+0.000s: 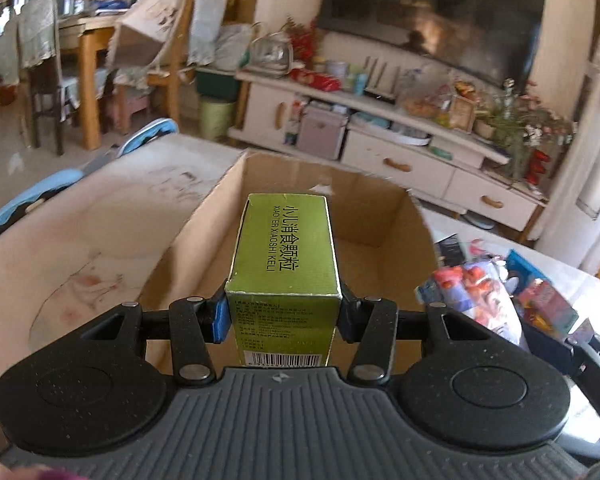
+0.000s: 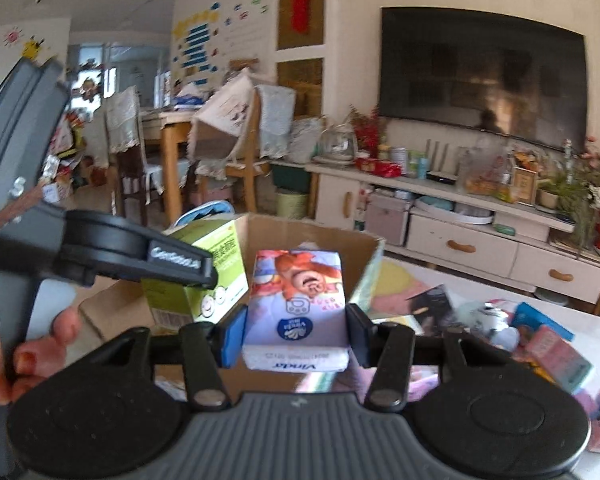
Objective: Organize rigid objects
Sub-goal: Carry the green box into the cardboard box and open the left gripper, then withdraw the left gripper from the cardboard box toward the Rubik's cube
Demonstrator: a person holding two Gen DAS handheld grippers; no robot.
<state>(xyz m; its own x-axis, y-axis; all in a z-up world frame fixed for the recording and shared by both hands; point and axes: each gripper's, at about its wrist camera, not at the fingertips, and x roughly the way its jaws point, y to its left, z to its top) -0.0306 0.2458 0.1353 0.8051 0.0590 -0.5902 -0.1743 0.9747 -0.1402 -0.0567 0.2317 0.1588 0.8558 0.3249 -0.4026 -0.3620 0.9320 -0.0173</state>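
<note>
Medicine carton [image 1: 284,256], green, sits clamped in the left gripper [image 1: 282,316], long axis running straight ahead over the open cardboard box [image 1: 384,216]. The right gripper [image 2: 296,334] pinches a tissue pack [image 2: 298,304] just short of that box's near rim, so the left hand is nearer.

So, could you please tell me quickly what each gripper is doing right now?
Left gripper: closed on the green box, above the cardboard box.
Right gripper: closed on the tissue pack.
</note>
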